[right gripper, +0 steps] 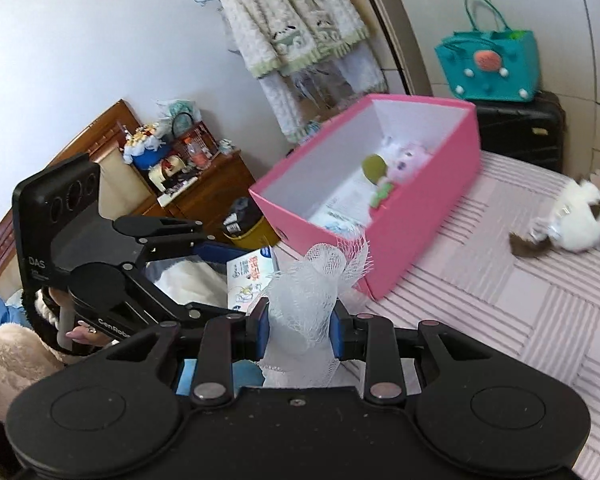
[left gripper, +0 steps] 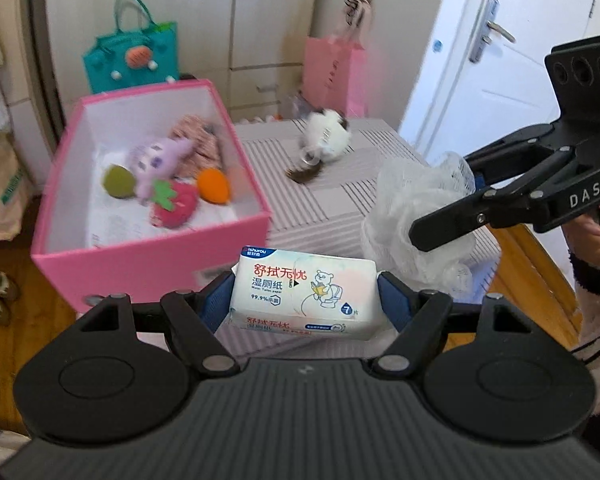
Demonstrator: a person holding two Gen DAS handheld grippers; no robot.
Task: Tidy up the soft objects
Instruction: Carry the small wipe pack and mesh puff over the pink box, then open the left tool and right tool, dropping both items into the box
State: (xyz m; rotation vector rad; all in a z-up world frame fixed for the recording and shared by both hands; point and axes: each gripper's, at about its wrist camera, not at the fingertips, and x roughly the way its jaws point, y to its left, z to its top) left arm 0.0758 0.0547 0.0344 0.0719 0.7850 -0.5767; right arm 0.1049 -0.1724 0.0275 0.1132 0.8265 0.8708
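Your left claw grips the wet-wipe pack; your right claw pinches the mesh sponge. Carry each forward over the pink box ahead-left, clear its rim, then release.

The wipes pack carries "ishurou" at its eleven o'clock corner, red "舒拭无忧", "湿厕纸", "99.9%" and a "7" at five o'clock. "DAS" stands in white on the right claw — also on the left claw, above a partial "CenRob".
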